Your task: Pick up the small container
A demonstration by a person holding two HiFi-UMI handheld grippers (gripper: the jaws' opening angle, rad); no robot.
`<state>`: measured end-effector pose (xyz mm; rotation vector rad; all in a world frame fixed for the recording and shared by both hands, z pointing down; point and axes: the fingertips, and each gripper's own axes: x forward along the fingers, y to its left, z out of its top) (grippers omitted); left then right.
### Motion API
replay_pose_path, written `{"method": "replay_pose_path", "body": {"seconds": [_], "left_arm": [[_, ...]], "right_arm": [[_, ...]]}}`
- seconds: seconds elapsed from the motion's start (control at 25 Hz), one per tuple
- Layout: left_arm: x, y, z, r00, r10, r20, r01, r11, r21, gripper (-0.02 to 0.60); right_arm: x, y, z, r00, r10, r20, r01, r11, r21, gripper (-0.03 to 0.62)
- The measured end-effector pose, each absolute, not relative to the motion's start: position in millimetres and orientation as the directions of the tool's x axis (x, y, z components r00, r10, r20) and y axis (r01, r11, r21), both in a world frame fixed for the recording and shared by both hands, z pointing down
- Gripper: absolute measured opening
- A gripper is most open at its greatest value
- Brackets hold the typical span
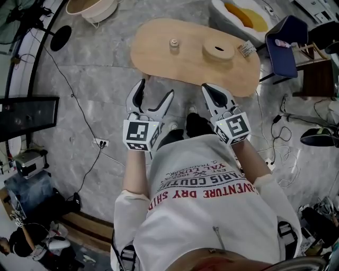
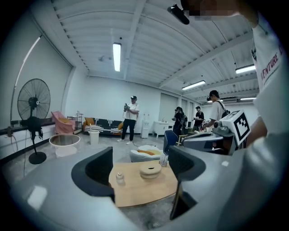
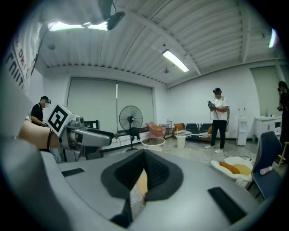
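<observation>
The small container (image 1: 174, 44), a little clear jar with a lid, stands upright on the left part of an oval wooden table (image 1: 159, 58). In the left gripper view the jar (image 2: 119, 177) shows ahead between the jaws, well beyond them. My left gripper (image 1: 154, 91) hovers short of the table's near edge, open and empty; its view shows the left gripper (image 2: 142, 166) with jaws spread wide. My right gripper (image 1: 208, 88) is held at the near edge further right, shut with nothing in it. The right gripper (image 3: 143, 155) has its tips touching.
A round wooden lidded box (image 1: 218, 51) and a small card (image 1: 247, 49) lie on the table's right part. A blue chair (image 1: 283, 45), a white cushion (image 1: 241, 16), a basin (image 1: 90, 8) and floor cables ring the table. Several people stand far off.
</observation>
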<state>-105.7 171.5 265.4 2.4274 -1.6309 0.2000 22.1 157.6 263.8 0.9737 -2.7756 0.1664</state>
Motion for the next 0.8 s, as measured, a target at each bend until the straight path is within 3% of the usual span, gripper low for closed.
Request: {"method": "replay_pose_path", "body": {"seconds": [0.44, 0.8], "left_arm": [[-113.2, 22.3, 359.3, 0.376, -0.863, 0.337, -0.927, -0.343, 0.155, 0.380], [-102.9, -94.1, 458.0, 0.407, -0.810, 0.423, -0.889, -0.457, -0.018, 0.380]], "right_arm": [[13.7, 13.6, 326.1, -0.745, -0.604, 0.282, -0.646, 0.759, -0.080, -0.003], [7.4, -111.7, 403.8, -0.723, -0.594, 0.353, -0.670, 0.727, -0.149, -0.004]]}}
